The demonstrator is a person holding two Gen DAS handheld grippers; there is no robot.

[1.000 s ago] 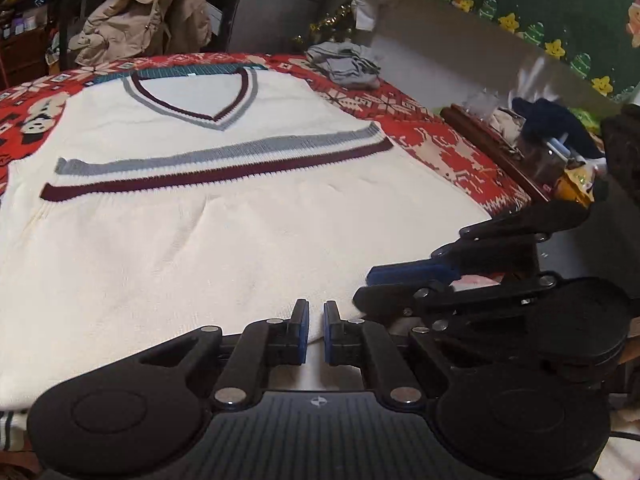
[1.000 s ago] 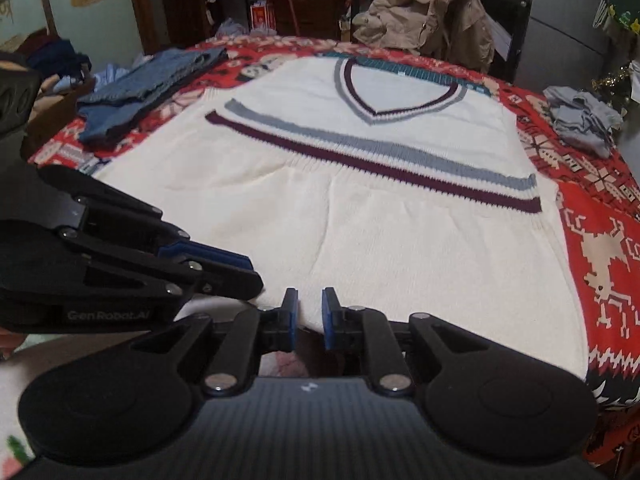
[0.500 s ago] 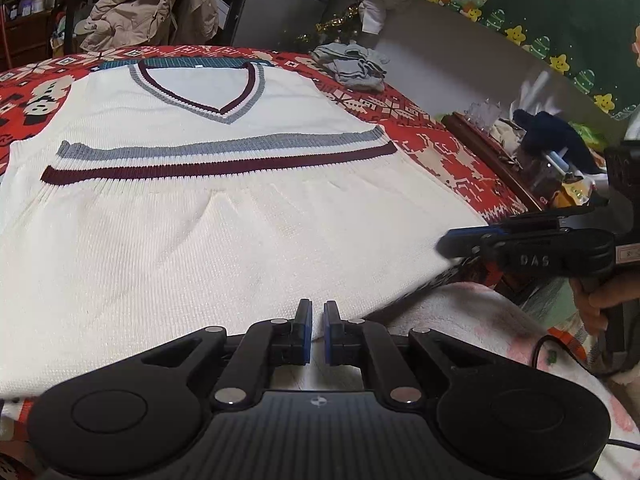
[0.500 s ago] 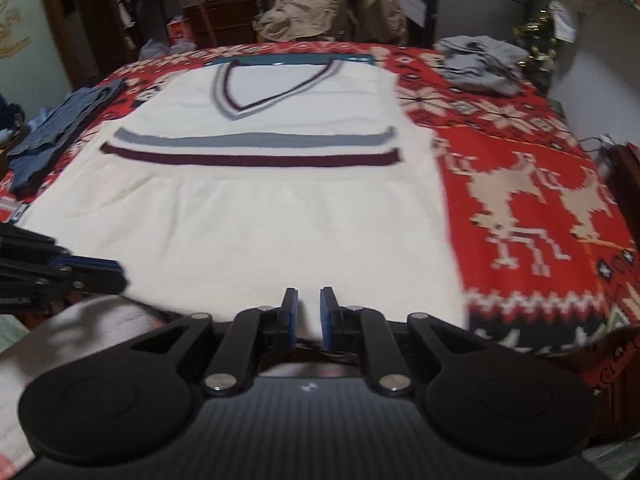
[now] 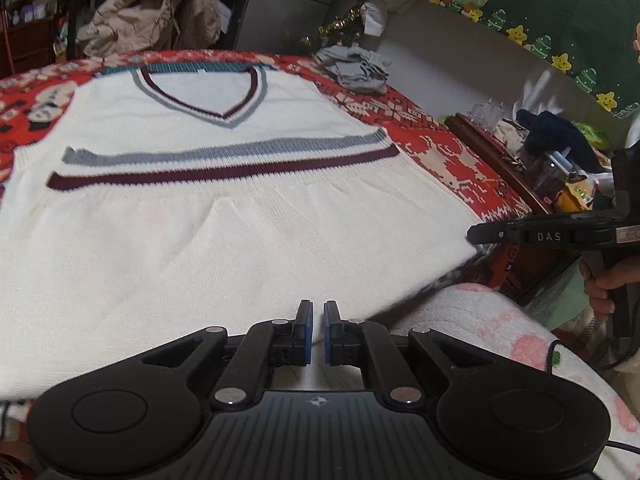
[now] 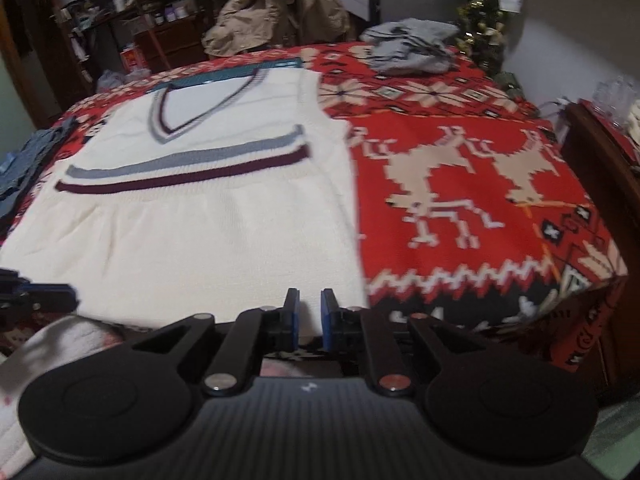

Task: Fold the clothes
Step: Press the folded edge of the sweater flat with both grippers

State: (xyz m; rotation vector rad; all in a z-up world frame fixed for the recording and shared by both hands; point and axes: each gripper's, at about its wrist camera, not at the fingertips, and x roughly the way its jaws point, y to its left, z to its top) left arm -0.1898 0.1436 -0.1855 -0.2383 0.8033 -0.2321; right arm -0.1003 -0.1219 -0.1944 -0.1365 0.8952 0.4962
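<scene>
A: What does the left view give that the right one lacks?

B: The right gripper (image 5: 474, 236) from the side, marked "DAS", its tip at the near right corner of the vest (image 5: 224, 232), with a hand (image 5: 604, 284) on its handle. Also a green curtain (image 5: 540, 12) with cartoon prints and a cluttered side shelf (image 5: 512, 160). The right view alone shows two reindeer on the red blanket (image 6: 460, 168), blue denim (image 6: 20, 168) at the far left, and the left gripper (image 6: 44, 294) as a blurred dark shape at the vest's (image 6: 208, 216) near left hem.

A: Counts?

B: One vest, cream, with one grey and one maroon chest stripe and a V-neck. Two grippers. One grey clothes heap (image 5: 352, 68) and one beige jacket (image 5: 156, 12) beyond the bed.

A: Where is the vest against the fingers?

B: It lies flat on the blanket, neck away, hem toward the cameras. The left gripper's (image 5: 313, 330) blue pads stand a narrow gap apart with cream hem showing in the gap. The right gripper's (image 6: 306, 320) fingers are slightly wider, and the hem's right corner sits between them. Whether either pair actually pinches the knit, I cannot tell.
</scene>
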